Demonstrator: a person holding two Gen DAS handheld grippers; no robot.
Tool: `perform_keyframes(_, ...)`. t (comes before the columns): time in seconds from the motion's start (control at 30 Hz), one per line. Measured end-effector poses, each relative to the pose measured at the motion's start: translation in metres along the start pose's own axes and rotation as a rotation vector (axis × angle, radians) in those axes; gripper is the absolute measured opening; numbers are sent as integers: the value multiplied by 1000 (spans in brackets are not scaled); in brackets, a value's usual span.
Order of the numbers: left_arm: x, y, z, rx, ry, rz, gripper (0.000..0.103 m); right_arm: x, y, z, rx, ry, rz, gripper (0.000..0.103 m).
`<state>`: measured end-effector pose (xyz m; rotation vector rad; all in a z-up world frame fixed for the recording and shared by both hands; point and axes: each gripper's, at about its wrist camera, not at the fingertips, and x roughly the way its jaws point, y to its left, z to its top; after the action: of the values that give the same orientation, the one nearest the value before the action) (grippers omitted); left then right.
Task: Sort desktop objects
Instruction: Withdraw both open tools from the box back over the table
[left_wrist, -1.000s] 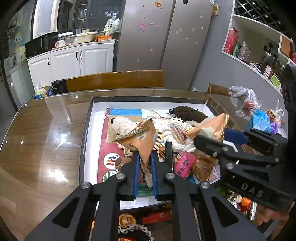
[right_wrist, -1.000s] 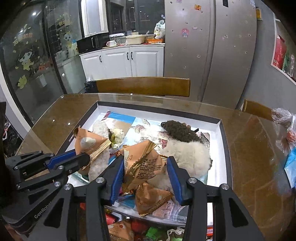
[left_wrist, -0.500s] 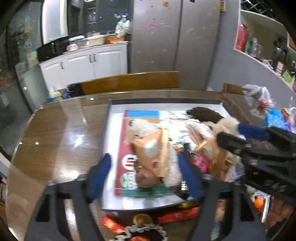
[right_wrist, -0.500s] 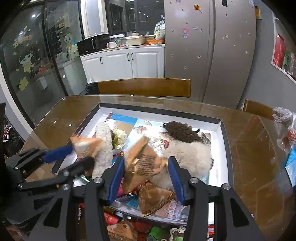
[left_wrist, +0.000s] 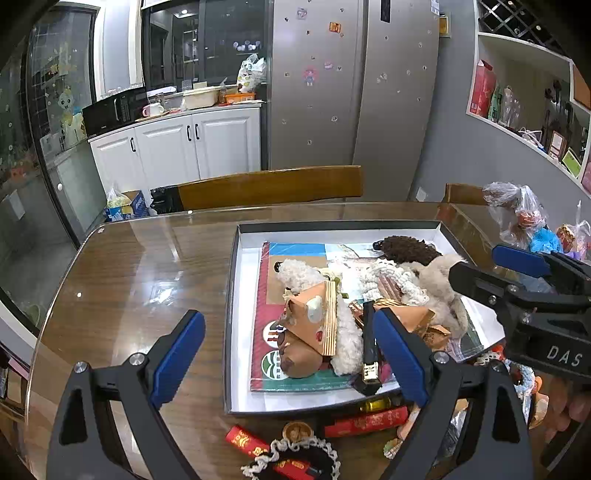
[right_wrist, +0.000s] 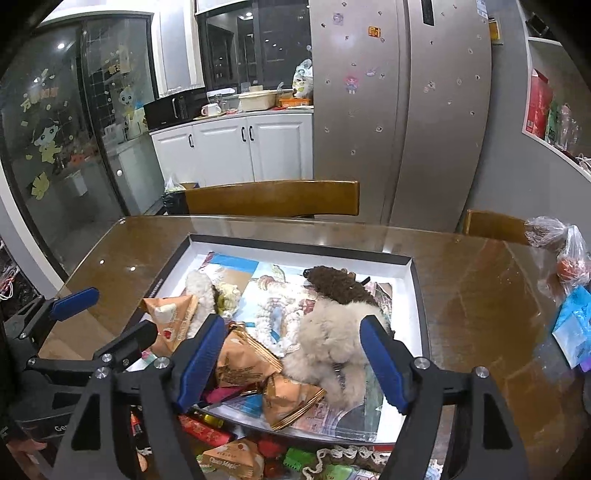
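A shallow box (left_wrist: 236, 295) with a black rim and white inside lies on the table, piled with things. An orange triangular snack packet (left_wrist: 314, 321) rests on a white plush in it, below and between the fingers of my left gripper (left_wrist: 288, 325). That gripper's jaws are opening and its pads touch nothing. My right gripper (right_wrist: 293, 328) is also opening, above a second orange packet (right_wrist: 240, 362) and a beige plush (right_wrist: 332, 343), gripping neither. A brown fuzzy toy (right_wrist: 340, 286) lies further back. Each gripper shows at the edge of the other's view.
Red packets (left_wrist: 369, 421), a crochet-edged piece (left_wrist: 291, 454) and other small items crowd the table's near edge. Tied plastic bags (left_wrist: 517, 210) sit at the right. A wooden chair back (left_wrist: 269, 184) stands behind the table. Bare glass-topped wood (left_wrist: 129, 277) spreads left of the box.
Both grippers were shut on orange packets; both have let go and spread wide. The packets now lie in the box, and both grippers have lifted slightly.
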<state>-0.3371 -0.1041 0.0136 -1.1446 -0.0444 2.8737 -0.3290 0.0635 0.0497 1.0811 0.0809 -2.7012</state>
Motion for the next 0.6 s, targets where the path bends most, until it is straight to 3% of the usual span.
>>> perform_keyframes(0.27,-48,4,-8,-15,-43,-10,93,-28,11,-3,-2,-24,30,78)
perform_keyframes(0.6,-129,3,-45,12,-78,-3,93,-113,37,-25,-35,-108,7,82)
